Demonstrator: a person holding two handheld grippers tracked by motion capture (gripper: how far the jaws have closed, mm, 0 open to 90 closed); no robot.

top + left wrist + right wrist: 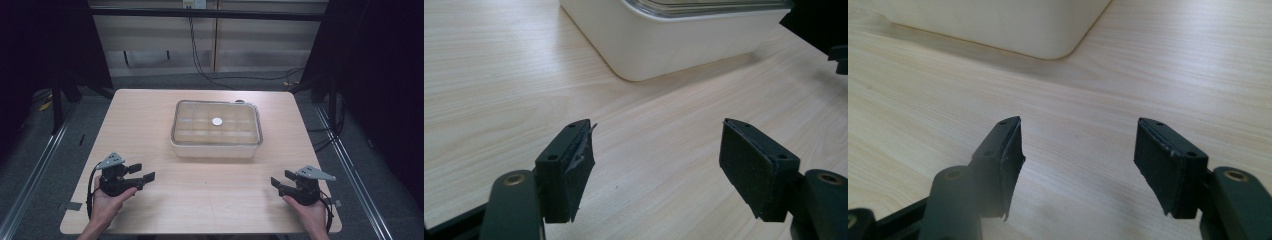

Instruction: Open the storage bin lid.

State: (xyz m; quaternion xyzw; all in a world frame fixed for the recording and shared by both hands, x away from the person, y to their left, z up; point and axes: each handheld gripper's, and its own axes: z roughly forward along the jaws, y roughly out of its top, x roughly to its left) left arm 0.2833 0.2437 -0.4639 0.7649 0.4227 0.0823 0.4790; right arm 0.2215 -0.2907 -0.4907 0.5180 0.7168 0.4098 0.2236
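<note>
A white rectangular box (216, 145) with a clear lid (215, 122) stands in the middle of the wooden table (150, 120); a small white disc (216, 121) shows at the lid's centre. My left gripper (141, 172) rests near the front left, held in a hand, jaws apart with nothing between them. In the left gripper view the left gripper (656, 165) faces the box's near corner (664, 45). My right gripper (281, 181) sits at the front right, also open and empty. The right gripper view has the right gripper (1079, 160) facing the box's other near corner (1013, 25).
Bare wood lies between both grippers and the box. Black cables (200, 60) run over the floor behind the table. Metal rails (35, 160) flank the table on both sides.
</note>
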